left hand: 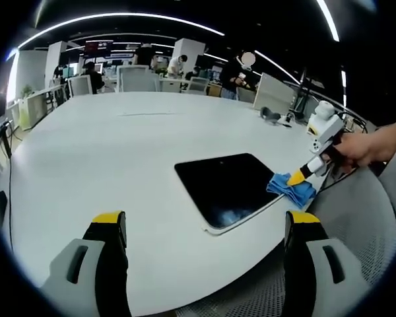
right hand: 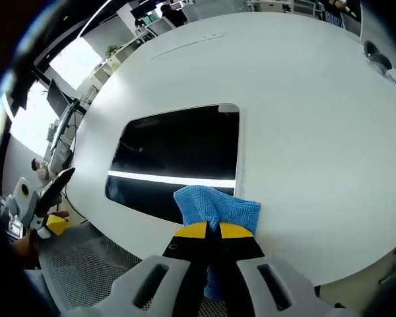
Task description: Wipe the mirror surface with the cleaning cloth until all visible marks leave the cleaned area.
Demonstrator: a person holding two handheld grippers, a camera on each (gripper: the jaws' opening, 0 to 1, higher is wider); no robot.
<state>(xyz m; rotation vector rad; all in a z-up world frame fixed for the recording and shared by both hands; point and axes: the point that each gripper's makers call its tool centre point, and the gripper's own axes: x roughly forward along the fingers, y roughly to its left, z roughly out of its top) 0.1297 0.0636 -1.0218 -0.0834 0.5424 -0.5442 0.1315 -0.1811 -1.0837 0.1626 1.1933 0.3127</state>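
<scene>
Mirror (right hand: 178, 158) flat on white table (left hand: 86, 145), right tongs (right hand: 206, 231) pinching blue cloth (right hand: 218, 208) at its edge, left tongs (left hand: 204, 228) spread.

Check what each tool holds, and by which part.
The right tool pinches the blue cloth at its near edge, on the mirror. The left tool is open, holding nothing.

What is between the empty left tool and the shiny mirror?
Nothing but bare white table. In the left gripper view, the open left tool sits short of the mirror.
</scene>
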